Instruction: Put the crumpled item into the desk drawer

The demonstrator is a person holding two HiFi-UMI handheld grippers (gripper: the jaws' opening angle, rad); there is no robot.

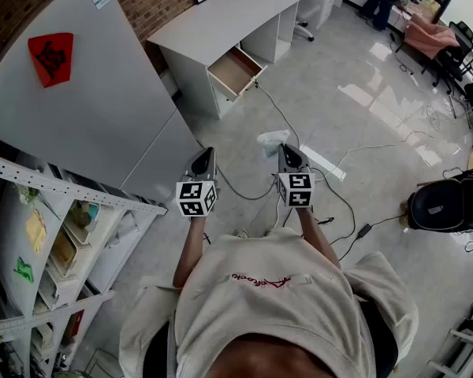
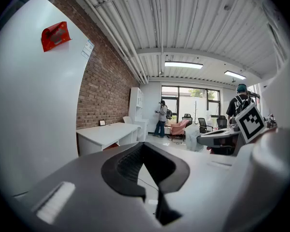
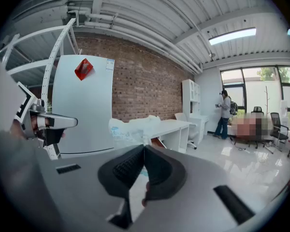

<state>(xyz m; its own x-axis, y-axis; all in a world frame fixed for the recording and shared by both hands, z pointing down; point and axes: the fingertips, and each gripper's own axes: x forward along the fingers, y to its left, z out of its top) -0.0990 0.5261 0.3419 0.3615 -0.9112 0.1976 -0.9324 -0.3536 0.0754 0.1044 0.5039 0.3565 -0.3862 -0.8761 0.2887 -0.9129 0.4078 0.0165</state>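
A crumpled white plastic item (image 1: 271, 139) sticks out from the tip of my right gripper (image 1: 286, 150), which is shut on it and held above the floor. In the right gripper view the item (image 3: 130, 128) bulges just past the closed gripper (image 3: 144, 148). My left gripper (image 1: 206, 154) hangs beside it to the left, shut and empty, its tips meeting (image 2: 143, 145). Ahead stands the white desk (image 1: 221, 18) by the brick wall, with its wooden drawer (image 1: 235, 71) pulled open. The desk (image 2: 106, 132) also shows in the left gripper view.
A large grey cabinet with a red sticker (image 1: 51, 57) stands to the left, with a shelf rack (image 1: 55, 235) nearer me. Cables (image 1: 244, 187) run across the floor. A black chair (image 1: 445, 203) is on the right. A person (image 3: 225, 112) stands far off.
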